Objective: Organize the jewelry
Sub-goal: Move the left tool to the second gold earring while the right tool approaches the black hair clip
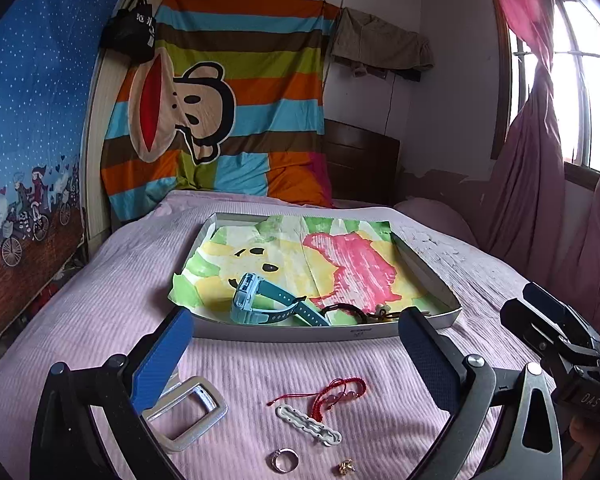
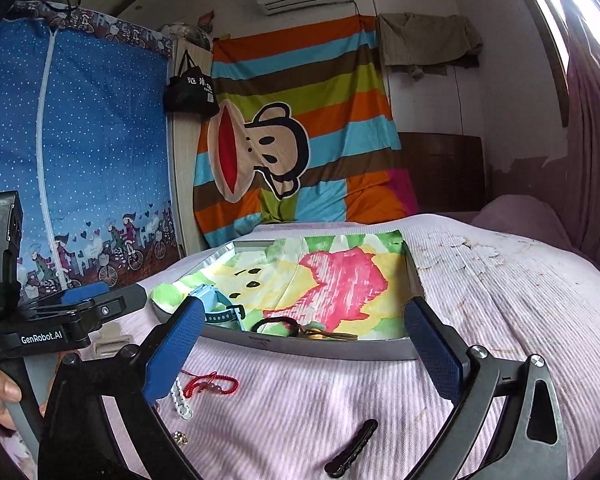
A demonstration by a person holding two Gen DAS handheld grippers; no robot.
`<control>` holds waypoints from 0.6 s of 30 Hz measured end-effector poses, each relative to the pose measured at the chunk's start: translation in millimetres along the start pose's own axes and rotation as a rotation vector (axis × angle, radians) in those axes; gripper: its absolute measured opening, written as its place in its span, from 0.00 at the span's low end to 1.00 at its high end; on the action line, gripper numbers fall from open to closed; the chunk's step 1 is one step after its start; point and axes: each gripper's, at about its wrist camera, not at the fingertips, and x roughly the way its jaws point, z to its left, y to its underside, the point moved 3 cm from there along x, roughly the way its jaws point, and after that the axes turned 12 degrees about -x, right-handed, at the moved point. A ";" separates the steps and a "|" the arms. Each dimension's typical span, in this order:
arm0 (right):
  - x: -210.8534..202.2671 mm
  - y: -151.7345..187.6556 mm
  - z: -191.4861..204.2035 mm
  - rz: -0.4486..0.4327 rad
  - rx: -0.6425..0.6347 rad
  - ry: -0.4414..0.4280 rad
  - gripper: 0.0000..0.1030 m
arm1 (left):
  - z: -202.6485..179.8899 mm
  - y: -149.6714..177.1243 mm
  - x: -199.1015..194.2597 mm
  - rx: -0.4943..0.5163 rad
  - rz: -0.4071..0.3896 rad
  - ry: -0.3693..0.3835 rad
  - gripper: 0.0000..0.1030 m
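Jaws of the left gripper (image 1: 296, 354) and right gripper (image 2: 304, 342) stand wide apart, holding nothing; the tray (image 1: 300, 334) lies just ahead of both.

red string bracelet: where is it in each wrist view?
Left wrist: red string bracelet lies on the pink bedspread, low centre, between the open fingers, just above the white hair clip.
Right wrist: red string bracelet lies lower left, beside the left finger pad, white hair clip touching its left end.
Shared landmark: white tray holding the blue watch, just beyond the bracelet.
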 end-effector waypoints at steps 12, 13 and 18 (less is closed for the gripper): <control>-51.5 15.9 1.7 -0.044 0.008 0.004 0.99 | -8.1 22.6 -41.0 0.081 -0.020 0.040 1.00; -55.0 18.1 3.2 -0.046 0.007 0.001 0.99 | -7.2 24.9 -43.7 0.080 -0.016 0.042 1.00; -65.5 27.1 6.4 -0.043 -0.019 -0.001 0.99 | -1.9 38.2 -55.6 0.083 -0.009 0.032 1.00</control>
